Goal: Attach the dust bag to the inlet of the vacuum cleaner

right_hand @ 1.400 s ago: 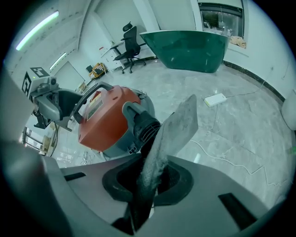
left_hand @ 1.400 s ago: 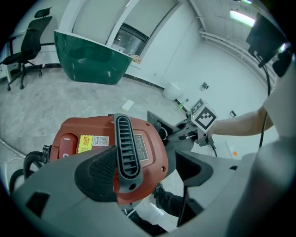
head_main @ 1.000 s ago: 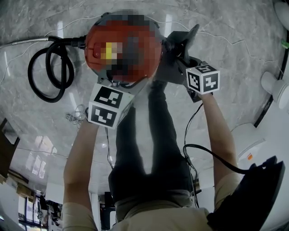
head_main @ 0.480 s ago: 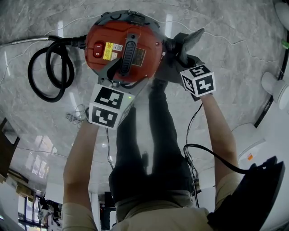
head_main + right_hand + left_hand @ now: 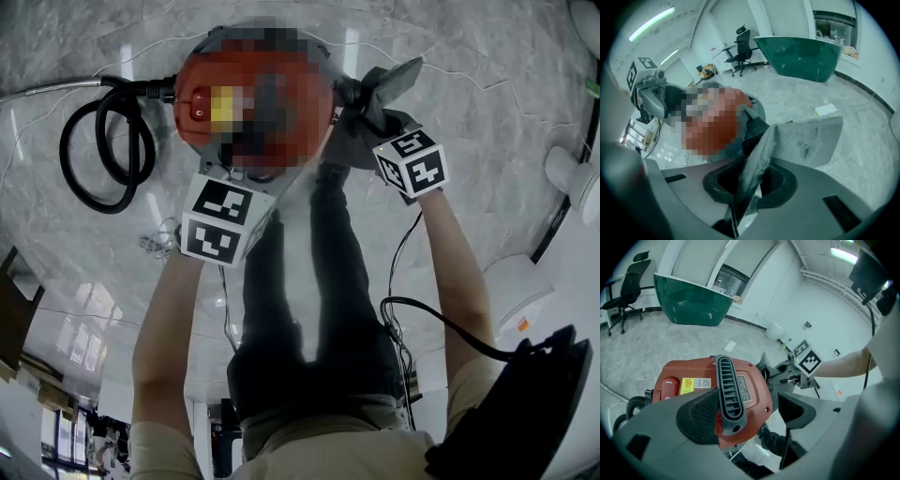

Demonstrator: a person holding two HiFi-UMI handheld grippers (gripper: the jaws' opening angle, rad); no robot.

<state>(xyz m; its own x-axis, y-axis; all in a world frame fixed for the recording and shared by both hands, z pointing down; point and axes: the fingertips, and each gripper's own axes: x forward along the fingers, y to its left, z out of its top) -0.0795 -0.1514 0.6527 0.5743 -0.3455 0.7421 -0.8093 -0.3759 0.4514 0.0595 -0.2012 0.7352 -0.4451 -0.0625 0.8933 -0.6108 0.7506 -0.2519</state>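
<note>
Bag (image 5: 806, 138) at vacuum (image 5: 689, 369) side
The right gripper (image 5: 747, 185) pinches bag edge, aligning it for fitting; left gripper (image 5: 750, 411), jaws spread wide, straddles handle (image 5: 729, 385) unclamped, likely to steady vacuum.

On the floor (image 5: 487, 66) stands the vacuum cleaner (image 5: 693, 380), the hose (image 5: 98, 155) coiled at its left (seen from the head view). The dust bag (image 5: 380, 94) lies at its right, between the right gripper's (image 5: 750, 187) jaws.
</note>
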